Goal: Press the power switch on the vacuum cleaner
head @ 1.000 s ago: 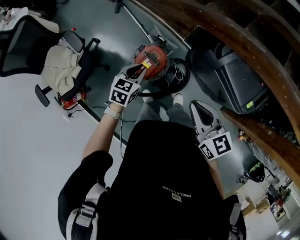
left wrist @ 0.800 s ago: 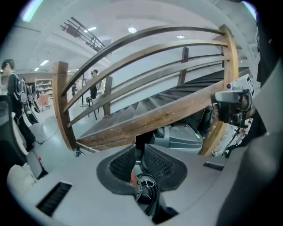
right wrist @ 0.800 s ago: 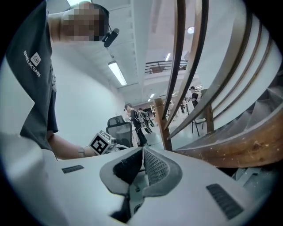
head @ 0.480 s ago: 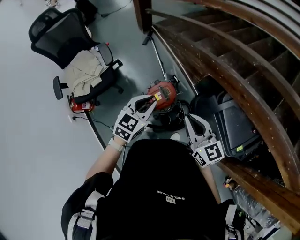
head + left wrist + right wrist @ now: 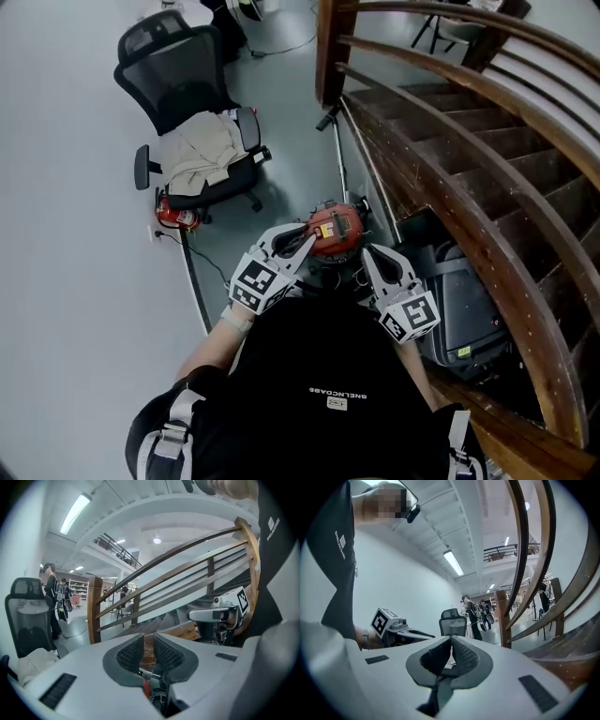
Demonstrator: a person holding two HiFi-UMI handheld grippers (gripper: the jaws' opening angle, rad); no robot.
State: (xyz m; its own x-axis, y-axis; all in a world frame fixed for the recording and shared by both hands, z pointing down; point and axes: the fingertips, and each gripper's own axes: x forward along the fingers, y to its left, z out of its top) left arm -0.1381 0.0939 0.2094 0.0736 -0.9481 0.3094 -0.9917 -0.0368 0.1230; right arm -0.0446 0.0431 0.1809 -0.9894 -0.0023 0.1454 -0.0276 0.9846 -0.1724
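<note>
At ten o'clock stands a black mesh office chair (image 5: 178, 89) draped with beige cloth. Our left gripper (image 5: 300, 241), jaws a narrow slit apart and empty, points at the nine o'clock edge of the round red vacuum cleaner (image 5: 330, 232), which sits on the floor at the foot of the brown wooden staircase (image 5: 450, 169). Our right gripper (image 5: 367, 253), at its five o'clock, is closed on nothing. We judge the press not yet made: a dark strip crosses the domed top, and the switch is too small to pick out.
</note>
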